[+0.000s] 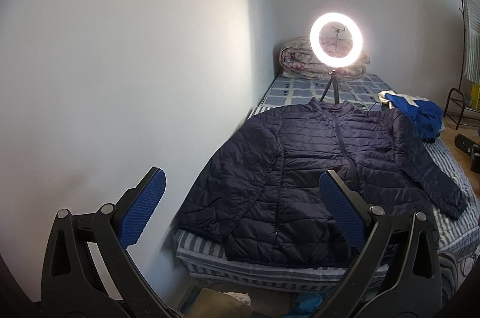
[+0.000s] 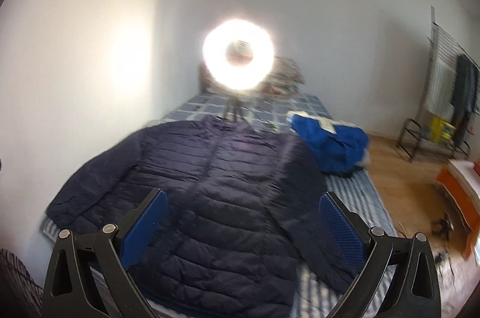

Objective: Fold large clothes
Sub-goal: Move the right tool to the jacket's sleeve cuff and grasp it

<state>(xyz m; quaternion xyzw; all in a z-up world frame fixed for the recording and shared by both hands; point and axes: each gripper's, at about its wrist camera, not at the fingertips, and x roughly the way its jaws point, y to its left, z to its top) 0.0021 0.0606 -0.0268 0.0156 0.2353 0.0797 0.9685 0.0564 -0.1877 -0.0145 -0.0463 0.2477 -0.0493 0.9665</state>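
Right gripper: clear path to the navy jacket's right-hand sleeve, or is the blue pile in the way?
Probably yes. The right gripper is open and nothing lies between it and the sleeve, which rests flat on the bed. The blue garment pile sits farther back, beyond the jacket's shoulder.

A home bedroom: a single bed with blue checked and striped sheets stands against white walls, a rolled floral quilt at its head, a metal clothes-drying rack at three o'clock on wooden flooring.
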